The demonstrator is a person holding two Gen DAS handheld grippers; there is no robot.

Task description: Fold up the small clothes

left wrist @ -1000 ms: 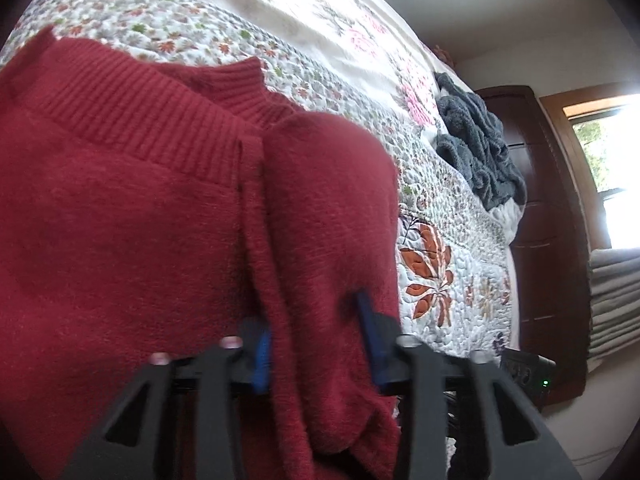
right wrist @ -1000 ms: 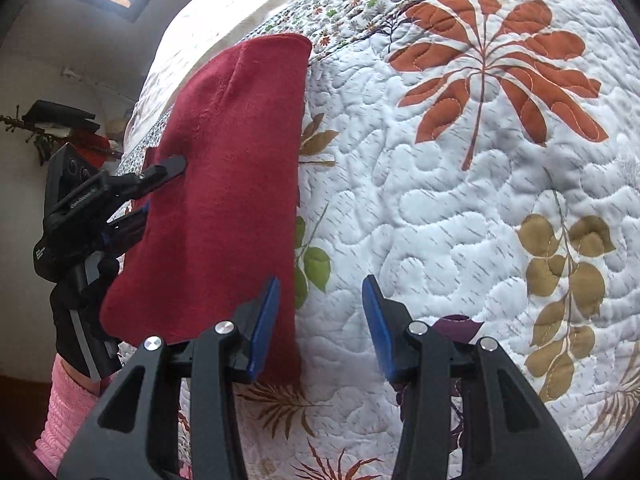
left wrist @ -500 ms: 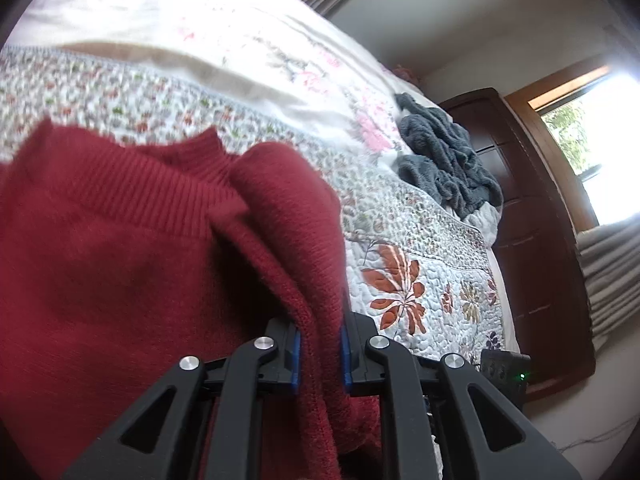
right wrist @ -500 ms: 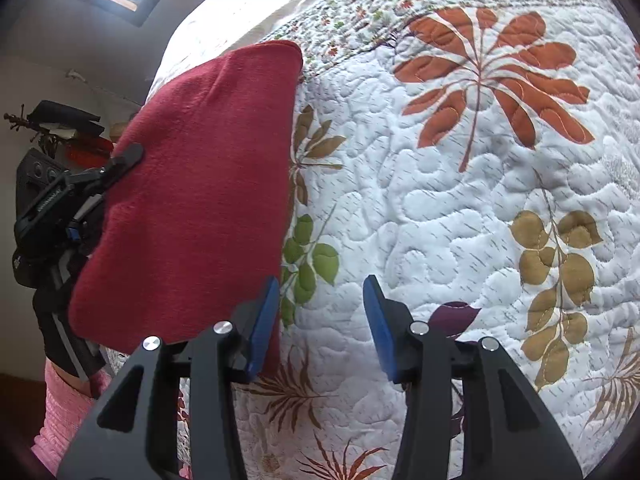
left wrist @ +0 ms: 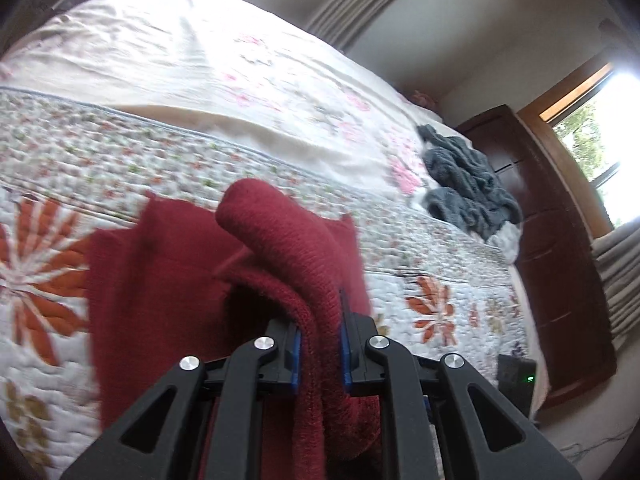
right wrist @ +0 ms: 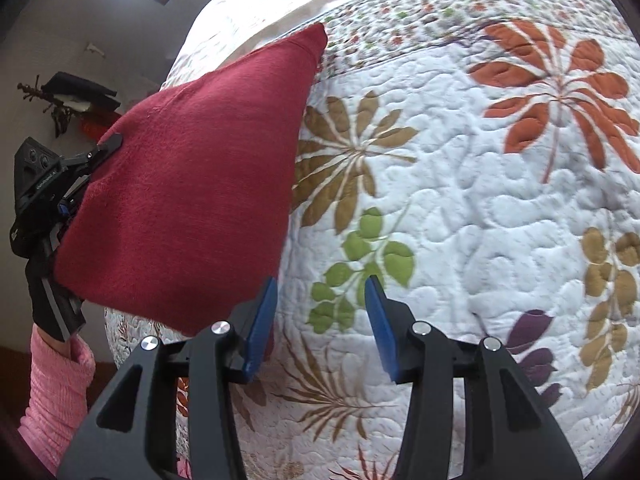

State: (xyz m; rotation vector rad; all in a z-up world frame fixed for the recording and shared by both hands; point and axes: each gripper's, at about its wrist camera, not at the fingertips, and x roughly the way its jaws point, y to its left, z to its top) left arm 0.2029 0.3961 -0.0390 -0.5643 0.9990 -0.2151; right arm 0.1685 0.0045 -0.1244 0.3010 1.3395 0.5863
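A dark red knit sweater [left wrist: 168, 280] lies partly on the floral quilt [left wrist: 80, 152]. My left gripper [left wrist: 320, 320] is shut on a thick fold of it, and the cloth rises in a hump over the blue pads. Seen from the right wrist view, the red sweater [right wrist: 200, 176] is lifted off the quilt [right wrist: 480, 220], its far corner still down near the small-flower border. The left gripper [right wrist: 86, 172] holds its left edge there. My right gripper [right wrist: 320, 316] is open just above the quilt beside the sweater's lower edge, holding nothing.
A grey knit garment [left wrist: 468, 184] is heaped at the bed's far right, by a dark wooden dresser [left wrist: 560, 264]. A black device with a green light [left wrist: 516, 376] sits past the bed's edge. A pink sleeve [right wrist: 52, 392] and black glove hold the left gripper.
My left gripper shut on the sweater's fold and lifted it back, raising that side off the quilt. The right gripper stayed open and shifted slightly.
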